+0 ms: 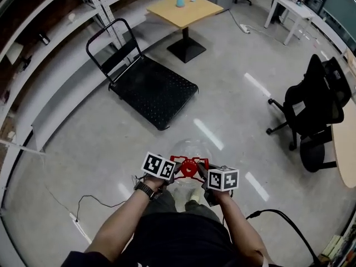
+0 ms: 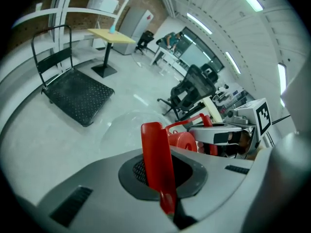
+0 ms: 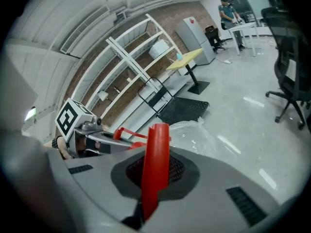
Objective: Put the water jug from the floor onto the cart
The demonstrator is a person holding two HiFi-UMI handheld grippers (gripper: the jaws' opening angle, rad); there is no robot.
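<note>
I barely see the jug (image 1: 193, 147): its clear body fades into the floor (image 1: 233, 110), and my left gripper (image 1: 177, 168) and right gripper (image 1: 201, 172) cover its handle's (image 1: 188, 166) ends. At 12 o'clock a blue thing (image 1: 180, 1) is too small to tell; at 3 o'clock a desk (image 1: 349, 149) is cut off.

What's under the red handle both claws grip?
The clear water jug, attached below the red handle. The jug's base and whatever lies beneath it are covered by its body.
</note>
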